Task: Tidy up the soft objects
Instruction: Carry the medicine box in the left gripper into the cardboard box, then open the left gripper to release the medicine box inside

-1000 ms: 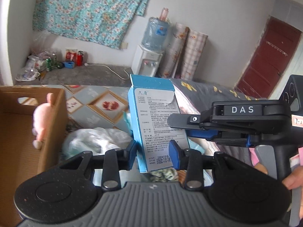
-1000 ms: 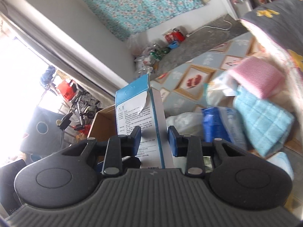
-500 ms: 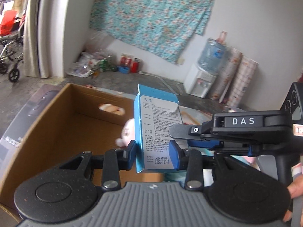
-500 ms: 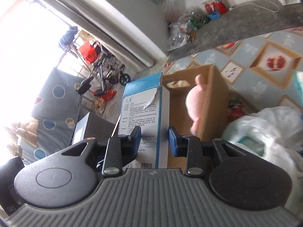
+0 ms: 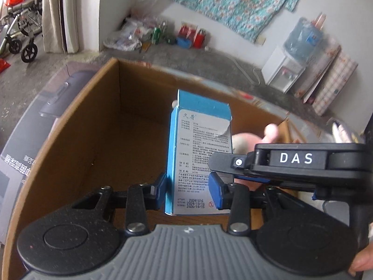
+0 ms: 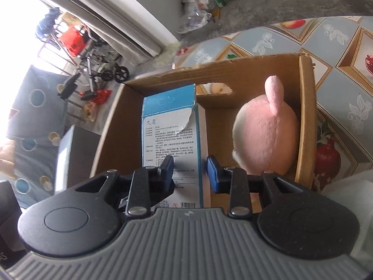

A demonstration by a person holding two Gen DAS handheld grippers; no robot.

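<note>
Both grippers are shut on a blue and white printed box (image 5: 198, 154), held upright over the open cardboard box (image 5: 93, 121). My left gripper (image 5: 187, 192) grips its lower part. My right gripper (image 6: 189, 171) grips the same printed box (image 6: 172, 140) from the other side, and its body shows at right in the left wrist view (image 5: 291, 163). A pink plush toy (image 6: 268, 135) lies inside the cardboard box (image 6: 305, 121) against its right wall; it shows partly behind the printed box in the left wrist view (image 5: 244, 140).
The cardboard box stands on a patterned floor mat (image 6: 345, 46). A dark printed carton (image 5: 35, 126) lies to its left. A water dispenser (image 5: 286, 70) and rolled mats (image 5: 331, 81) stand by the far wall. A wheelchair (image 5: 18, 23) is at the doorway.
Both grippers have carried the printed box leftward from above the pile of bags and cloths to over the open cardboard box. The grip on it has not changed.
</note>
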